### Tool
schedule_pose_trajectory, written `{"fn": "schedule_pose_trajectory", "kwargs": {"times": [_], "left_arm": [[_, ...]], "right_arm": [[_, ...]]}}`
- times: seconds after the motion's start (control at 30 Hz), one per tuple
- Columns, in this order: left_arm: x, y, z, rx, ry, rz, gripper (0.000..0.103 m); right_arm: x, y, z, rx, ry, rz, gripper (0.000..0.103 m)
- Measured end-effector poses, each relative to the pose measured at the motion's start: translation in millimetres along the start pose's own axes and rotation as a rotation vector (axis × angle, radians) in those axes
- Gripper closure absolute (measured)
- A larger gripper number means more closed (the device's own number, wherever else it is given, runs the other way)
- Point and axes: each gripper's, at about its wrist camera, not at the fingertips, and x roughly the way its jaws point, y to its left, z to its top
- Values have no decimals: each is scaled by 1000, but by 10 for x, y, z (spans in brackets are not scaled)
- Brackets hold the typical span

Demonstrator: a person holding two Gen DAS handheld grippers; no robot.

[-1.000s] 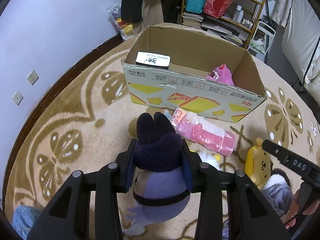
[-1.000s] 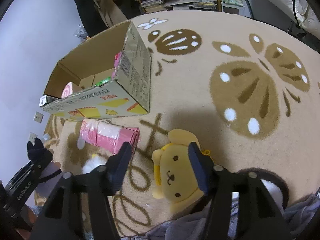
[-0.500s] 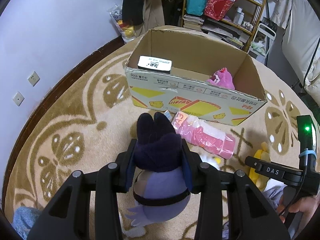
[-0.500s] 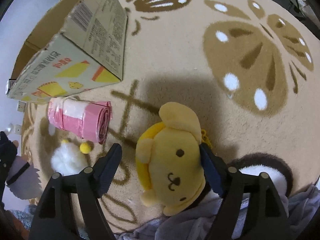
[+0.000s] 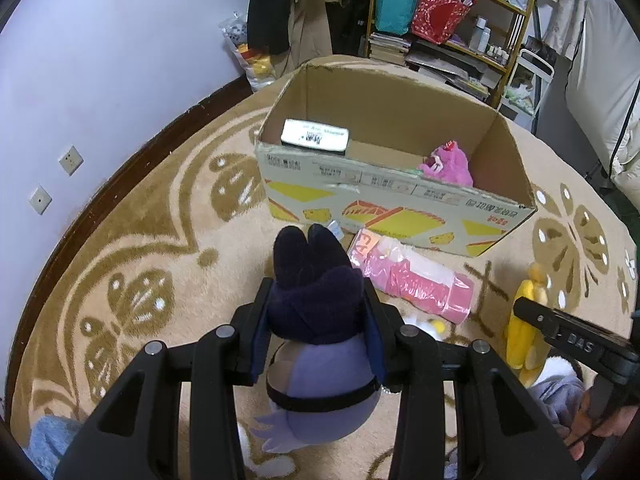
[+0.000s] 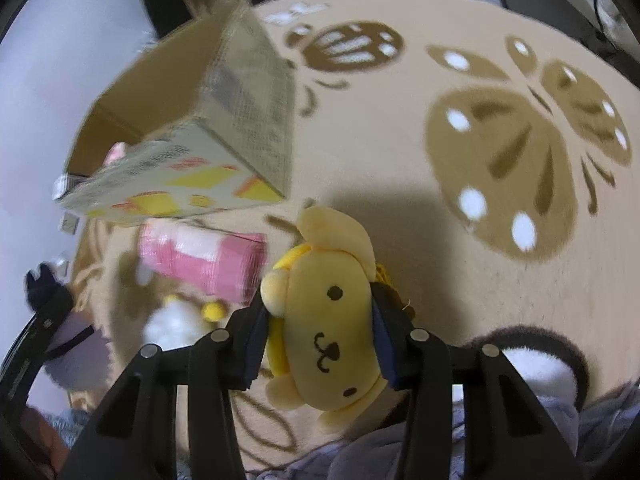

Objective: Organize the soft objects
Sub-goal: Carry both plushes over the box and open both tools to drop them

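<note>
- The left gripper (image 5: 318,316) is clamped on a purple plush (image 5: 320,364); its blue pads press the dark hood from both sides, with the pale body hanging below the fingers.
- The right gripper (image 6: 320,340) has a yellow dog plush (image 6: 328,320) between its pads. Its jaws have just been closing, and both pads now press the plush's head at the cheeks, face up toward the camera.
- In the left wrist view a cardboard box (image 5: 400,216) stands open on the rug (image 5: 160,240) at 12 o'clock from the purple plush.
- A pink plush (image 5: 448,162) lies inside the box near its right end; a white packet (image 5: 315,136) rests on the front left rim.
- A pink roll (image 5: 412,276) lies on the rug just in front of the box, at 2 o'clock from the purple plush.
- A small white plush (image 6: 172,320) with a yellow ball lies at 9 o'clock from the dog in the right wrist view, near the roll.
- That view is blurred, so fine detail of the box is unclear.
- Shelves (image 5: 452,24) with bags stand behind the box.
</note>
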Motion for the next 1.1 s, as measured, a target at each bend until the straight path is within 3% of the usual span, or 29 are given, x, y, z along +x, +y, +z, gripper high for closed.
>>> {"fn": "schedule_pose_trajectory", "kwargs": {"times": [0.3, 0.73, 1.1], "left_arm": [[-215, 59, 275, 23, -97, 53, 65], [-318, 8, 785, 81, -208, 58, 65], [-205, -261, 1292, 133, -257, -4, 64]], "right_arm": [[-641, 431, 294, -155, -200, -8, 54], [-928, 864, 729, -267, -310, 75, 53], [-976, 1177, 1044, -355, -377, 98, 51]]}}
